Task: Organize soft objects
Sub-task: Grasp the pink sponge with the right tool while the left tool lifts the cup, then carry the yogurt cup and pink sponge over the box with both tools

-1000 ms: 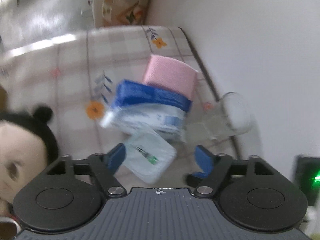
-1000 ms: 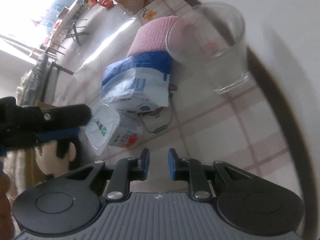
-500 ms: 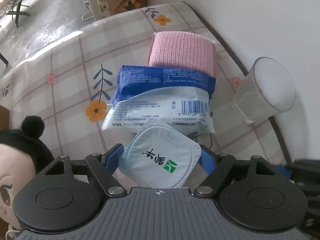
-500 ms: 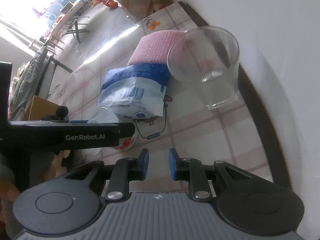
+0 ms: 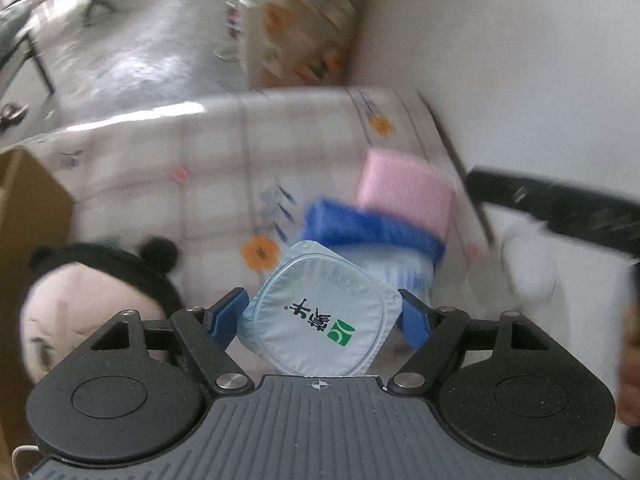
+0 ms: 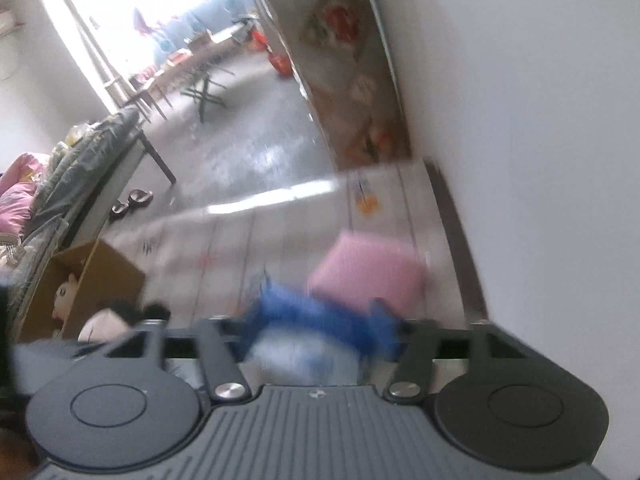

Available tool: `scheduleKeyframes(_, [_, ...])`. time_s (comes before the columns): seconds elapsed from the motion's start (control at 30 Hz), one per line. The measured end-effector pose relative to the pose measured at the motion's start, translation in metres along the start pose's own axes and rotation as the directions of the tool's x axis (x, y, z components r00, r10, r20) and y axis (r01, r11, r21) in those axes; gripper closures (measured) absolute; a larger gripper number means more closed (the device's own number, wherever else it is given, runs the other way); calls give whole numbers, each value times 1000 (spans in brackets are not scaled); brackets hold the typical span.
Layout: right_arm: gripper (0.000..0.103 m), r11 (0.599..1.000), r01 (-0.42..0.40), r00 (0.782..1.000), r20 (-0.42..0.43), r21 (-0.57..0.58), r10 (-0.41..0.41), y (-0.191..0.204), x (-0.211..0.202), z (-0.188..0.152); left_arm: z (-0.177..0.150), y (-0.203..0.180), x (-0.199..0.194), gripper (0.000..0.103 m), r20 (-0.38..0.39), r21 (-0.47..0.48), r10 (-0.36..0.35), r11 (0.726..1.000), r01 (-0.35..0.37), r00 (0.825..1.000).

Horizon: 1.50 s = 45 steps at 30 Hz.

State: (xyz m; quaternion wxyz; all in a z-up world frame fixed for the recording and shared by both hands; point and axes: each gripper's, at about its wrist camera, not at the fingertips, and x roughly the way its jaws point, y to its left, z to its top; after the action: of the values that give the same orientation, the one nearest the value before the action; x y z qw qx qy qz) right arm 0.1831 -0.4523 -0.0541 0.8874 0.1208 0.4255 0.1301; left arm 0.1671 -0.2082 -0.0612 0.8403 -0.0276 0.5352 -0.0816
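Note:
My left gripper (image 5: 320,300) is shut on a pale blue yogurt cup (image 5: 320,332), its foil lid facing the camera, held above the flowered tablecloth (image 5: 160,168). Beyond it a blue-and-white soft pack (image 5: 372,236) lies against a pink folded cloth (image 5: 404,192) near the wall. A plush doll head (image 5: 92,300) lies at the left. In the blurred right wrist view, my right gripper (image 6: 316,326) is opening its jaws above the pack (image 6: 304,312) and the pink cloth (image 6: 368,276); nothing is pressed between them.
An open cardboard box (image 6: 92,280) with a doll (image 6: 66,296) inside stands off the table's left end. The white wall (image 5: 500,60) runs along the right. The right gripper's black body (image 5: 560,208) crosses the left wrist view above a blurred glass (image 5: 528,276).
The left gripper took the yogurt cup between its fingers and pulled back with it. The right gripper rose and tilted, its jaws went from nearly shut to wide, and the glass left its view.

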Motion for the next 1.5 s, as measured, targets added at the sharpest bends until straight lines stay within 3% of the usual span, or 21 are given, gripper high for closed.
scheduleKeyframes(0.1, [29, 997, 25, 1000, -8, -71, -26, 8, 19, 24, 16, 15, -20, 25, 64, -81, 9, 997, -4, 998])
scheduleKeyframes(0.23, [20, 979, 72, 988, -124, -190, -97, 16, 68, 50, 30, 40, -37, 25, 124, -179, 21, 984, 1, 992])
scheduleKeyframes(0.3, [5, 964, 73, 975, -187, -256, -123, 19, 95, 57, 34, 50, -42, 25, 139, -210, 35, 978, -5, 990])
scheduleKeyframes(0.33, [3, 953, 78, 964, -220, -294, -147, 22, 106, 58, 34, 56, -44, 25, 147, -226, 43, 974, -9, 988])
scheduleKeyframes(0.43, [2, 902, 95, 941, -257, -421, -219, 31, 135, 55, 35, 72, -50, 25, 155, -274, 50, 962, -6, 987])
scheduleKeyframes(0.6, [2, 878, 53, 886, -382, -476, -261, 30, 173, 41, 29, 88, -59, 25, 158, -314, 64, 949, -11, 985])
scheduleKeyframes(0.8, [6, 833, 76, 869, -373, -548, -325, 27, 189, 29, 22, 99, -64, 25, 151, -328, 74, 944, -20, 986])
scheduleKeyframes(0.97, [15, 842, 90, 882, -350, -533, -316, 24, 175, 33, 17, 102, -73, 25, 159, -320, 68, 947, -14, 985])
scheduleKeyframes(1.1, [16, 851, 123, 911, -282, -510, -301, 31, 143, 44, 12, 103, -91, 25, 173, -316, 62, 949, -4, 983])
scheduleKeyframes(1.27, [16, 885, 104, 959, -192, -454, -211, 56, 73, 58, 1, 109, -128, 25, 186, -314, 62, 950, -1, 981])
scheduleKeyframes(1.4, [16, 920, 15, 982, -169, -391, -88, 86, 14, 61, -17, 123, -170, 25, 174, -322, 70, 947, -10, 982])
scheduleKeyframes(1.5, [16, 936, -98, 980, -198, -337, 32, 113, -20, 58, -33, 136, -203, 25, 139, -332, 100, 942, -49, 985])
